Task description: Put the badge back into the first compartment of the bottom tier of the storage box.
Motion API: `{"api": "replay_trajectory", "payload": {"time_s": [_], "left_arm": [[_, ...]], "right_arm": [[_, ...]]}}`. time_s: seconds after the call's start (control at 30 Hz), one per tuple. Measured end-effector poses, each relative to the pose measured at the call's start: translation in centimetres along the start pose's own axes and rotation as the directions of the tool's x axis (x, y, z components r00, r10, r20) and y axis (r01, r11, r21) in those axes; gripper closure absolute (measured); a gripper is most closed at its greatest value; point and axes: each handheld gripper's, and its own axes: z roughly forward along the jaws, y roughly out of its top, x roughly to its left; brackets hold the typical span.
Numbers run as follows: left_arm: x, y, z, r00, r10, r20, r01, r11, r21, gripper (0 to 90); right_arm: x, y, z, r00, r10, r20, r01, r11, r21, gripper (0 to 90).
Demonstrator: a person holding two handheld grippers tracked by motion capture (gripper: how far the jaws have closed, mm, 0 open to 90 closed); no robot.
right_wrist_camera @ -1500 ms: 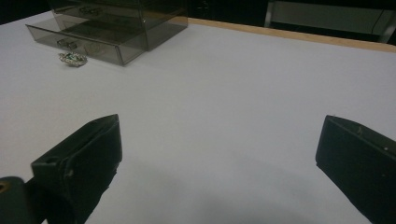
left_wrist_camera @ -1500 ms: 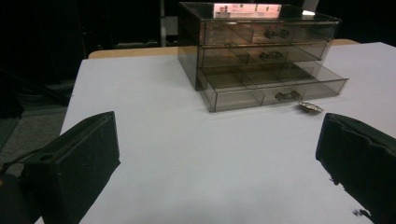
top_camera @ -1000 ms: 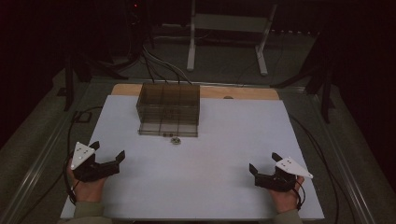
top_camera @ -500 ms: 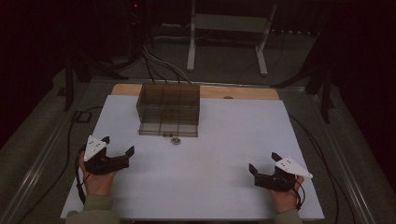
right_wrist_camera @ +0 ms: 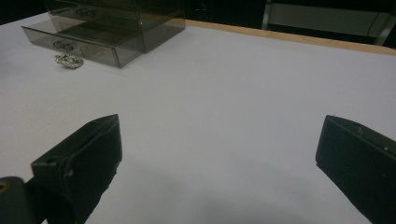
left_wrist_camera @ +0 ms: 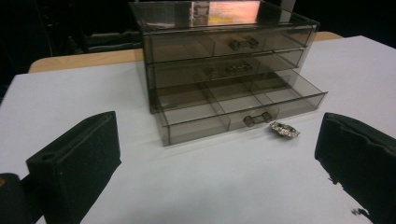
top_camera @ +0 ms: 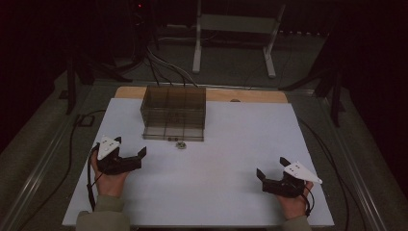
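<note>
A smoky clear drawer box [top_camera: 173, 110] [left_wrist_camera: 219, 51] [right_wrist_camera: 116, 18] stands at the back middle of the white tabletop, its bottom drawer [left_wrist_camera: 243, 109] pulled out and divided into empty compartments. A small sparkly brooch [top_camera: 181, 144] [left_wrist_camera: 284, 130] [right_wrist_camera: 69, 61] lies on the table just in front of that drawer. My left gripper [top_camera: 132, 155] [left_wrist_camera: 219, 163] is open at the left, pointing toward the box, a short way from the brooch. My right gripper [top_camera: 270, 174] [right_wrist_camera: 219, 163] rests open at the front right, with nothing between its jaws.
The white tabletop [top_camera: 240, 144] has a wooden strip [top_camera: 250, 95] along its far edge. Cables [top_camera: 163, 62] and a white metal stand [top_camera: 235, 29] lie on the dark floor behind. A black cable [top_camera: 72, 139] runs off the table's left side.
My left gripper has moved forward and rightward toward the drawer box. The right gripper has stayed where it was.
</note>
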Motion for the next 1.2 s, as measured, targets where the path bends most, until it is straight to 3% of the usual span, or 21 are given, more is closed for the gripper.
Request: {"api": "replay_trajectory", "payload": {"time_s": [0.73,1.2], "left_arm": [[-1.5,-0.3,2.6,0.9994,-0.001,0.033,0.001,0.9997,0.023,1.1],[-3.2,0.2,4.5,0.9976,0.031,0.062,-0.034,0.9981,0.05,1.1]], "right_arm": [[0.0,0.0,0.1,1.0,-0.004,0.0,0.004,1.0,0.002,0.9],[0.1,0.0,0.1,1.0,-0.004,-0.001,0.004,1.0,0.002,0.9]]}}
